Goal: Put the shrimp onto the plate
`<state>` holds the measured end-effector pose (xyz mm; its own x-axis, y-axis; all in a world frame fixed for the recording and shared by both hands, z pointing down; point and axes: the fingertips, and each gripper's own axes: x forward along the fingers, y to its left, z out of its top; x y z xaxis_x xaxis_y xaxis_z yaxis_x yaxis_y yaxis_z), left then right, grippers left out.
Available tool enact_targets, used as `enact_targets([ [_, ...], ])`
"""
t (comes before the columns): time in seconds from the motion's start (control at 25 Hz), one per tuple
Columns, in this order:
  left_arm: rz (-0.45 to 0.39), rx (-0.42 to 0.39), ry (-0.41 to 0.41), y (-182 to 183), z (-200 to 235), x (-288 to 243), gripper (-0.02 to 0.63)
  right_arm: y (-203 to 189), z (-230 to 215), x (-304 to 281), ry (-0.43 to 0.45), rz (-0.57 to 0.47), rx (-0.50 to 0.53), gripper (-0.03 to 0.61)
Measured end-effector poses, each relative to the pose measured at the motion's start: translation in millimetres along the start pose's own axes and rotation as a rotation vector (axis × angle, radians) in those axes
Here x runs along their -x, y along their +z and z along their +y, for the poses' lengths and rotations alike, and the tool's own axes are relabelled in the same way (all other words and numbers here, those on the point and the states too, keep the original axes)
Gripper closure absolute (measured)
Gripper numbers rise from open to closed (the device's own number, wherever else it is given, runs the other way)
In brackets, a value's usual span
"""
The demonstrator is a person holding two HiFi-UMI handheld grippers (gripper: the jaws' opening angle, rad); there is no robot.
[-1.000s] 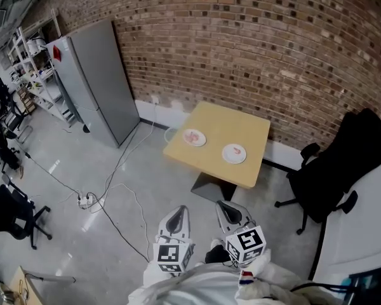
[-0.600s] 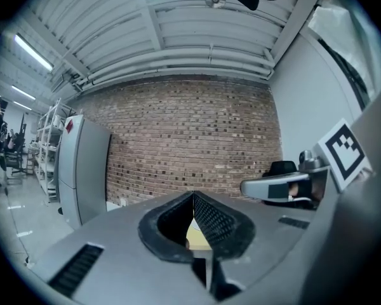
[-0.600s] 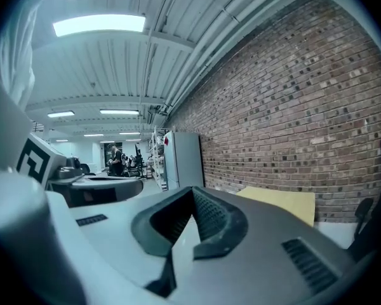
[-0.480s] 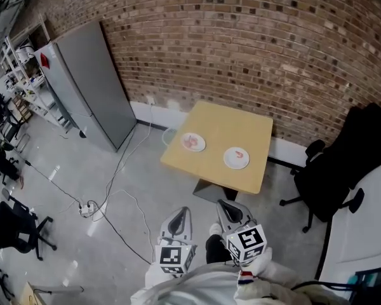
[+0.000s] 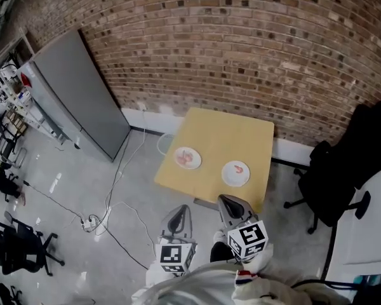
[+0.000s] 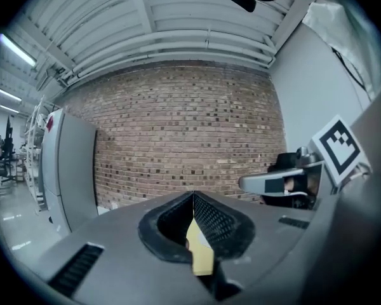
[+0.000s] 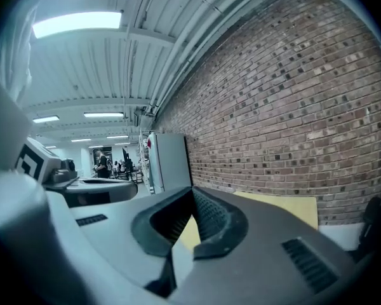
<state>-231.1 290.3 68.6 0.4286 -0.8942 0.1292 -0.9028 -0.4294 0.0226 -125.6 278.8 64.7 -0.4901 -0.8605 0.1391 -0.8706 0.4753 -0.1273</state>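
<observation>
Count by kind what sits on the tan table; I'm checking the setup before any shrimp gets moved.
White plates: 2 (left, right)
Pink shrimp portions: 2, one per plate (left, right); single pieces are too small to count
Total: 4 things on the tan table

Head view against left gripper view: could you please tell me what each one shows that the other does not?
Only the head view: the left plate, the right plate, a shrimp and floor cables. Only the left gripper view: ceiling lights and the left gripper's pads meeting, shut. Both: brick wall, table, grey cabinet and right gripper.
</observation>
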Motion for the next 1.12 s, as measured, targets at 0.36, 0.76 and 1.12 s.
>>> enact_targets([
  [0.36,0.016,-0.039,-0.058,18,11,-125,0.601,21,-91,-77,-0.04,-0.013,-0.043,0.555],
  [0.76,0.059,-0.048,-0.117,21,8,-205,0.601,23,-156,-114,-0.104,-0.014,-0.075,0.555],
  [1.12,0.087,-0.041,-0.179,16,14,-249,0.601,18,-181,-134,-0.172,0.014,-0.096,0.554],
])
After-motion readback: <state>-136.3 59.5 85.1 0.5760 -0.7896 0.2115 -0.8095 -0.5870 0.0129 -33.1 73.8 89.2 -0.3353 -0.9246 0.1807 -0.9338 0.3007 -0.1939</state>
